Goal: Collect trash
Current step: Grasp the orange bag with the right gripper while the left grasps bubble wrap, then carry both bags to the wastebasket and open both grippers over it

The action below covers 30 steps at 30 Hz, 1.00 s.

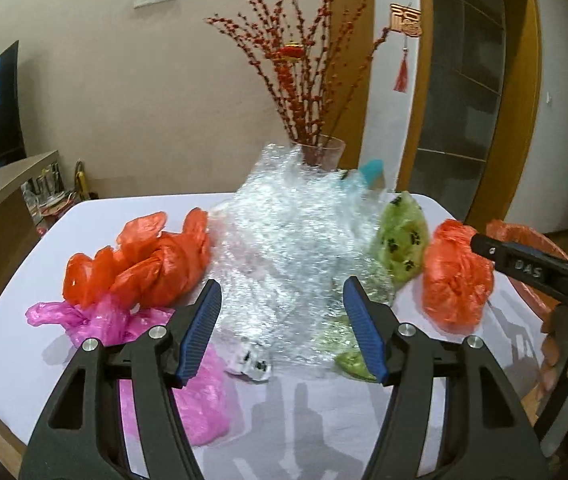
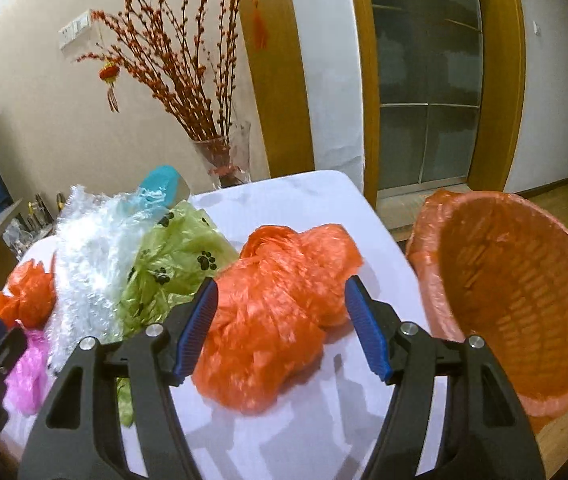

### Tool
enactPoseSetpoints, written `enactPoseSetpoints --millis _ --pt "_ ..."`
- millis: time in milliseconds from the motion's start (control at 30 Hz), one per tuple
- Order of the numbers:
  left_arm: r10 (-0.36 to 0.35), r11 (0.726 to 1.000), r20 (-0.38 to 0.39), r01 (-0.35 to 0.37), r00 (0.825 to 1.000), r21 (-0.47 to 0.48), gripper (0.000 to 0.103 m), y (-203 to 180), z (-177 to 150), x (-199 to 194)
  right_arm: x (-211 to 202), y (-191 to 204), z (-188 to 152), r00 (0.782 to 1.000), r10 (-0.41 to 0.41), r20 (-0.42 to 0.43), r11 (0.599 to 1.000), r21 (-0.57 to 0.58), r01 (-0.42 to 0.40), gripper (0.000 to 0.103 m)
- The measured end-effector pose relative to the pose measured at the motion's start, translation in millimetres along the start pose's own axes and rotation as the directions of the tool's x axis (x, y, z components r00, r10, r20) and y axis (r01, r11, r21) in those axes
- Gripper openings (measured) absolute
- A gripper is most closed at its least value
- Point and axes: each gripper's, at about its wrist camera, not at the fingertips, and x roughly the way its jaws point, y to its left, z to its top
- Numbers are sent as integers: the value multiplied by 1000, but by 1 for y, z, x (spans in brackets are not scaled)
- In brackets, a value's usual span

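Your left gripper [image 1: 281,326] has its jaws standing wide with nothing clamped; ribbed blue pads [image 1: 203,332] on black plastic arms. Between and beyond them lies a big crinkled heap of clear bubble wrap [image 1: 288,236], shiny and lumpy, motion-blurred. Left of it is a scrunched orange plastic bag [image 1: 143,264], thin and glossy, touching a crumpled pink plastic bag [image 1: 123,320] just below it. Right of the wrap is a light green bag [image 1: 402,240] with black paw prints, wrinkled film.

Your right gripper [image 2: 281,326] also has jaws wide apart, gripping nothing. A second orange bag [image 2: 275,316], balled up and puffy, sits on the bench between the pads; I can't tell whether the left pad touches it, and the right pad is clear of it. In the left wrist view that same bag [image 1: 458,276] lies near the right edge, with the right gripper's black arm [image 1: 532,266] across it and your hand [image 1: 564,364] on the trigger.

All trash rests on the smooth white bench [image 2: 308,200] with rounded corners. The trash basket [image 2: 524,292], round, woven lattice plastic, lined with thin orange film, stands just beside the bench's right edge, tilted in view, with nothing visible inside.

Behind: a clear glass vase [image 2: 227,156] of red-budded branches, and a teal object [image 2: 163,184] partly hidden behind the wrap.
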Motion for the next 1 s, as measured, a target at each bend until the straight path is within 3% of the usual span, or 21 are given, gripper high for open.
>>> enactPoseSetpoints --millis 167,300,400,733,800,833,867,900,1000 --pt "4 1000 -15 -4 1000 -8 63 4 -2 5 33 1 -7 995 -15 -101 1000 -1 15 64" --pt "-14 1000 -32 14 999 -18 63 3 2 11 44 -5 -19 991 -8 -133 1000 4 9 31" --pt "-29 999 -49 28 998 -27 63 -1 13 24 41 -11 -21 991 -11 -132 1000 -6 10 16" --pt "10 999 -139 -15 990 -32 59 -16 41 78 20 -31 -32 992 3 -125 1000 19 -1 14" --pt "19 999 -160 -26 987 -40 51 -15 41 86 15 -33 -31 993 6 -116 1000 24 -3 14" --pt "16 999 -171 -23 985 -40 38 -16 41 90 13 -33 -29 994 6 -109 1000 25 -3 14" --pt "9 999 -179 -16 984 -36 17 -16 41 93 9 -33 -30 995 6 -103 1000 24 -3 14" --pt "0 999 -184 -7 983 -37 6 -16 40 93 5 -34 -29 996 3 -93 1000 22 -1 14" --pt "-23 999 -158 18 987 -35 3 -16 38 83 -3 -38 -27 997 -4 -73 1000 22 6 14"
